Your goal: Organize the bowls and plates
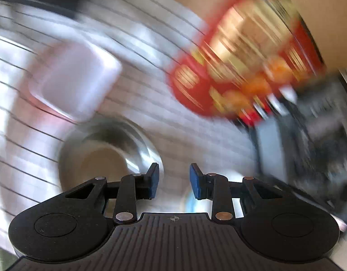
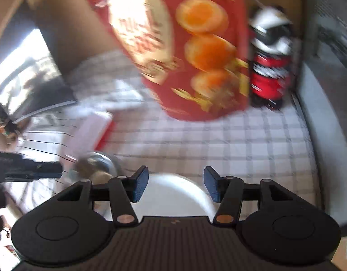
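Observation:
Both views are motion-blurred. In the left wrist view my left gripper [image 1: 174, 179] is open and empty above a checked tablecloth [image 1: 196, 135]. A steel bowl [image 1: 110, 151] sits just ahead to its left, and a pale square plate [image 1: 76, 79] lies further left. In the right wrist view my right gripper [image 2: 175, 184] is open and empty, with a white bowl [image 2: 171, 194] directly below and between its fingers. The steel bowl [image 2: 96, 162] and the square plate [image 2: 90, 131] lie to the left.
A large red snack bag [image 2: 184, 45] with egg pictures stands on the cloth ahead; it also shows in the left wrist view [image 1: 245, 67]. A red and white bottle [image 2: 270, 61] stands right of it. A cardboard box [image 2: 71, 22] is behind, a grey wall [image 2: 327, 79] at right.

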